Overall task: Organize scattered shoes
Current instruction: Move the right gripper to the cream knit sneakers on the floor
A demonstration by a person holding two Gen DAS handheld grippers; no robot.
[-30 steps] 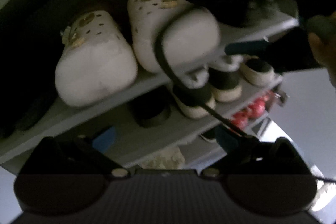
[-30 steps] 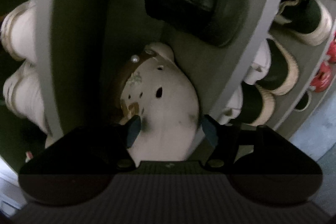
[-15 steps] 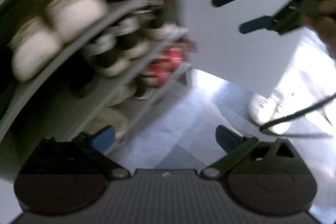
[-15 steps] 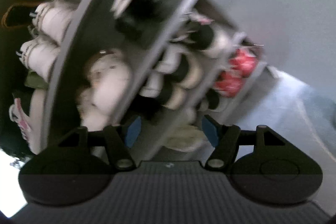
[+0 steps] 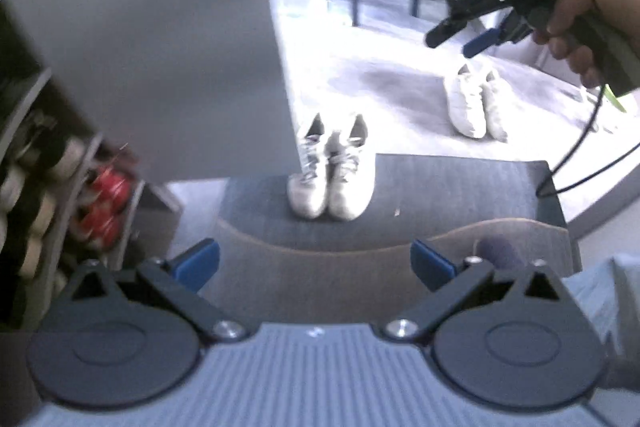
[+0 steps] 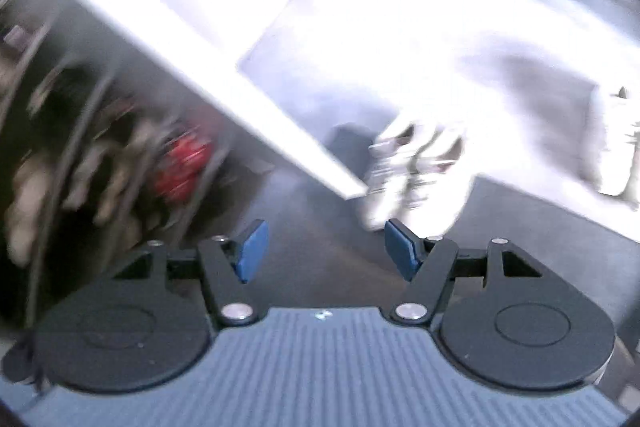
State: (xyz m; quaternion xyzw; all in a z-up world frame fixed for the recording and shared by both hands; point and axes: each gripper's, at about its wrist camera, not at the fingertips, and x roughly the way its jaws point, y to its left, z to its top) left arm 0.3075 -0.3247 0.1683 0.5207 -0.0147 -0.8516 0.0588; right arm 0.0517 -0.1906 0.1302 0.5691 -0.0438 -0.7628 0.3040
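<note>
Both hand-held grippers (image 5: 315, 263) (image 6: 326, 249) open, empty; shoe rack (image 6: 100, 163) blurred; grey sneakers (image 5: 331, 171) part-hidden.

No readable text, label, brand, number or sign anywhere in either view. Only an unlettered green indicator light, lit, on top of the right gripper (image 5: 464, 41) in the left wrist view. Small pale mark on each gripper's ribbed body, too small to read. Shoes and shelves too blurred or overexposed for any lettering.
</note>
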